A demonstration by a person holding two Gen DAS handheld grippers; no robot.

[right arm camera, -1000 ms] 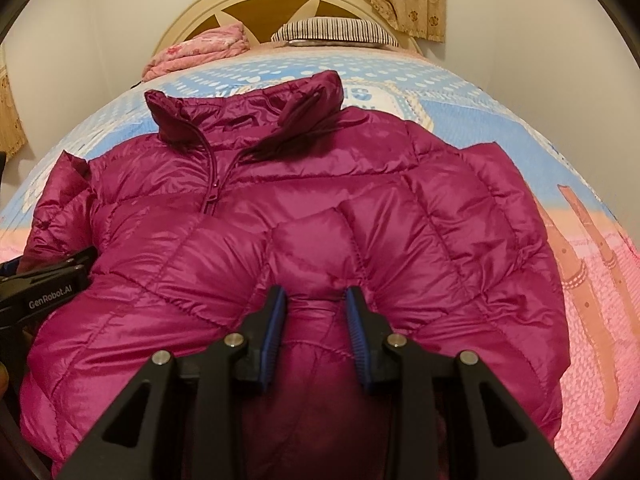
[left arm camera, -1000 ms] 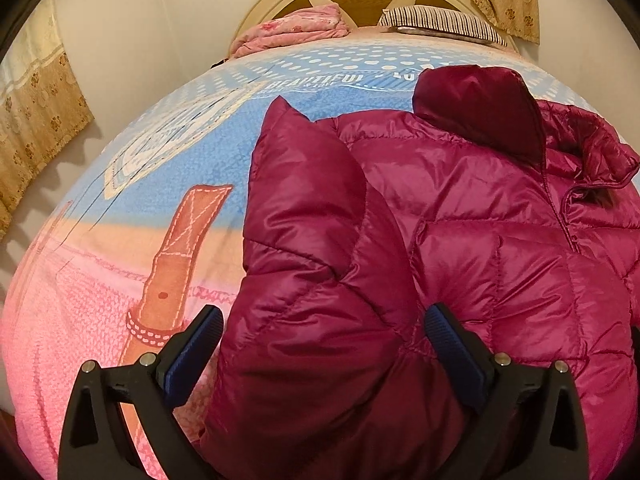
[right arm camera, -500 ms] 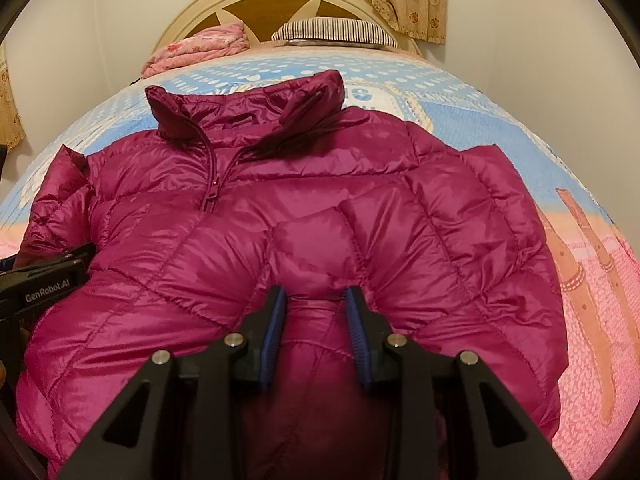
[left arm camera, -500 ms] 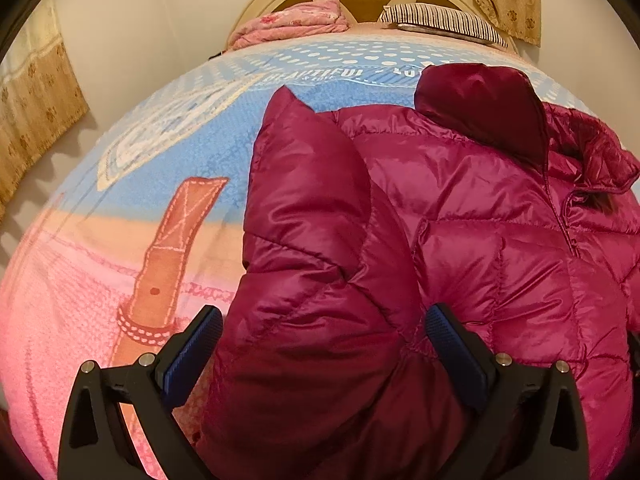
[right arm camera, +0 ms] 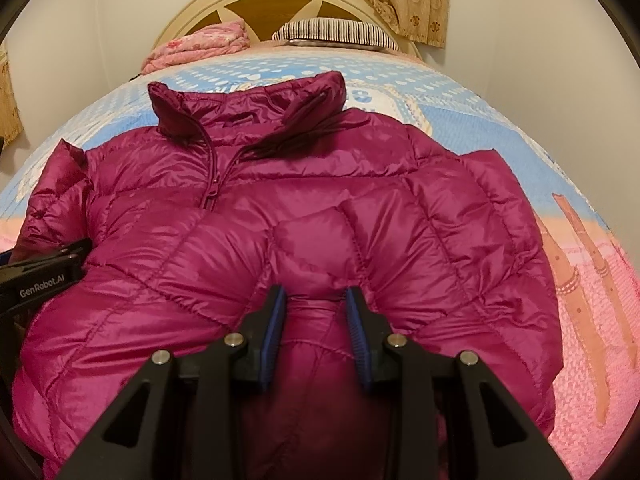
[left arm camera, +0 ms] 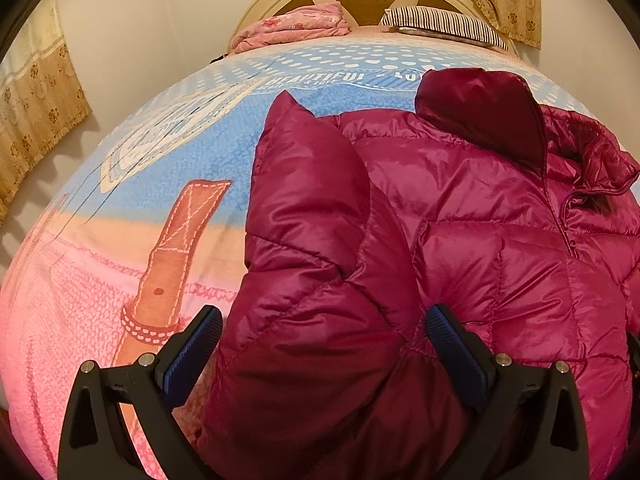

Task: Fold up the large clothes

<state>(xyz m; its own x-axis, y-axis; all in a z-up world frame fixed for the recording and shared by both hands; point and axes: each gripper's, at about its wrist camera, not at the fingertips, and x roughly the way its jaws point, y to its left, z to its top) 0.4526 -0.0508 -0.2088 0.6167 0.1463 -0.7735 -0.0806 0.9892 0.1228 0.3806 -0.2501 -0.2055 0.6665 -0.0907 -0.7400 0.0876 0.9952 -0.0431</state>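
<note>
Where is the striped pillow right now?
The striped pillow lies at the far end of the bed, against the headboard, right of the folded pink blanket and beyond the collar of the magenta puffer jacket.

Bed (right arm camera: 500,120): I see a blue and pink patterned cover.
On it: jacket (right arm camera: 320,208) spread flat; pink blanket (right arm camera: 200,46), striped pillow (right arm camera: 332,32) at headboard.
</note>
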